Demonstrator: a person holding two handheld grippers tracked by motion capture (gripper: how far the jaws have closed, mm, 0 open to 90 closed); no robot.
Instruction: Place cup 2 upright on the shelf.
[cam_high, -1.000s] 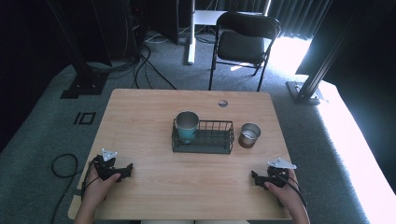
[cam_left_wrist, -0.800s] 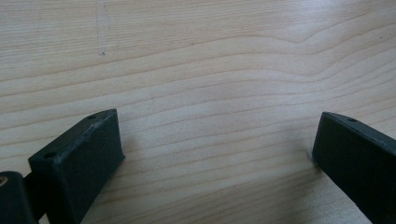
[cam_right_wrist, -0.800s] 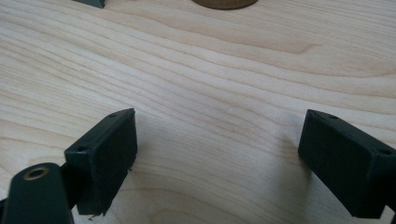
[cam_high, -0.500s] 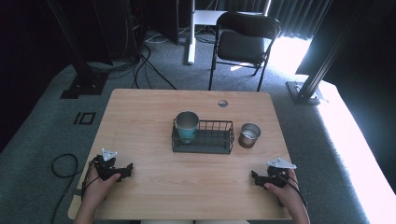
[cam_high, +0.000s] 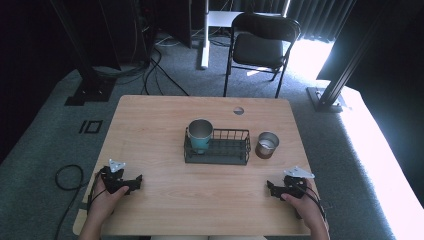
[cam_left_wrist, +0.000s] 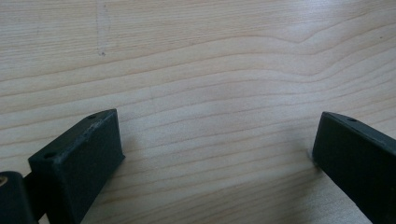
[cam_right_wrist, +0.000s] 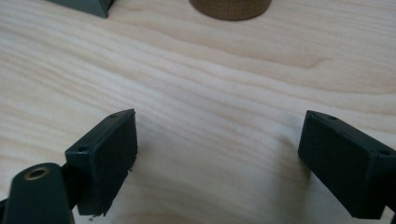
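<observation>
A black wire basket stands at the middle of the wooden table, and a teal metal cup stands upright in its left end. Just right of the basket sits a brown metal cup, whose base shows in the right gripper view. My left gripper rests near the table's front left, open, with bare wood between its jaws. My right gripper lies near the front right, also open and holding nothing.
A basket corner shows at the top left of the right gripper view. The table has a round cable hole at its far edge. A black folding chair stands beyond the table, with cables on the floor at left.
</observation>
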